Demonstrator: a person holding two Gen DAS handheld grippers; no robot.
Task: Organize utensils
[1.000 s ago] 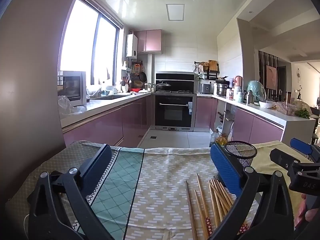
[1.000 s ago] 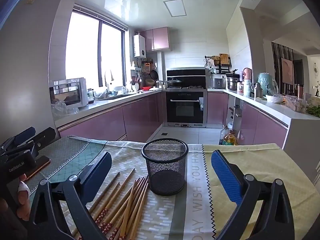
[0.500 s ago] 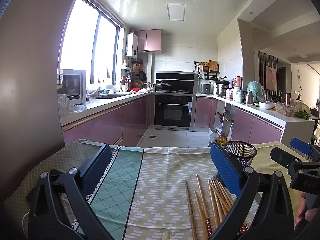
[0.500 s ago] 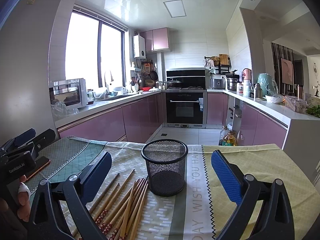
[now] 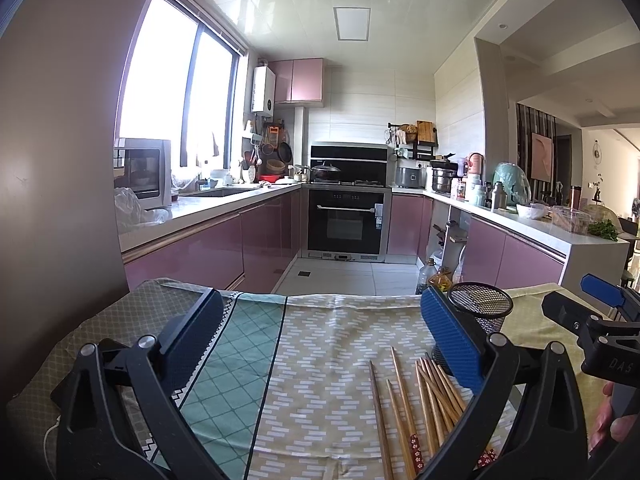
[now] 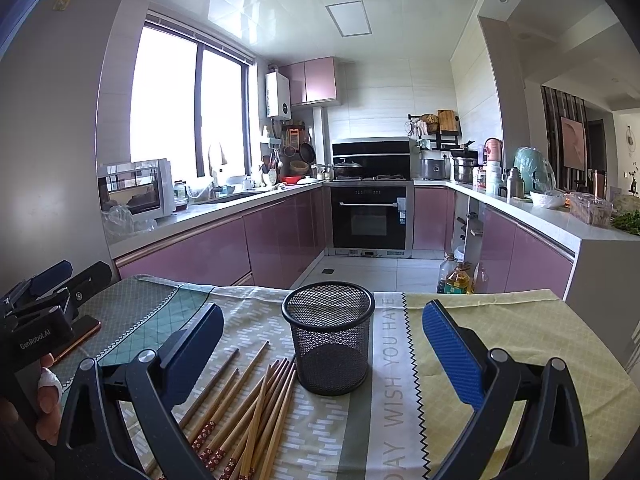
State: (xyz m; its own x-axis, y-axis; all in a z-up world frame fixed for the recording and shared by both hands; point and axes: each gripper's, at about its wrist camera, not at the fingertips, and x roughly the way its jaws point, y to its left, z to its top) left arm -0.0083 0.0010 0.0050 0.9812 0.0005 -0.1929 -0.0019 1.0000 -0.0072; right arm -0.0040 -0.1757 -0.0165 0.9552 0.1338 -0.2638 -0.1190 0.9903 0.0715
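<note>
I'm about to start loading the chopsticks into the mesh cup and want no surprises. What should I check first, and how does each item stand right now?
1. Mesh cup upright, mouth open and nothing inside: ok.
2. Chopsticks within reach, lying loose on the tablecloth beside the cup: ok.
3. Chopsticks aligned for a clean pick: not ok, several cross each other.
4. Right hand-held gripper open and holding nothing: ok.
5. Left hand-held gripper open and holding nothing: ok.
6. Phone under the left hand-held gripper clear of the work: cannot tell.
</note>
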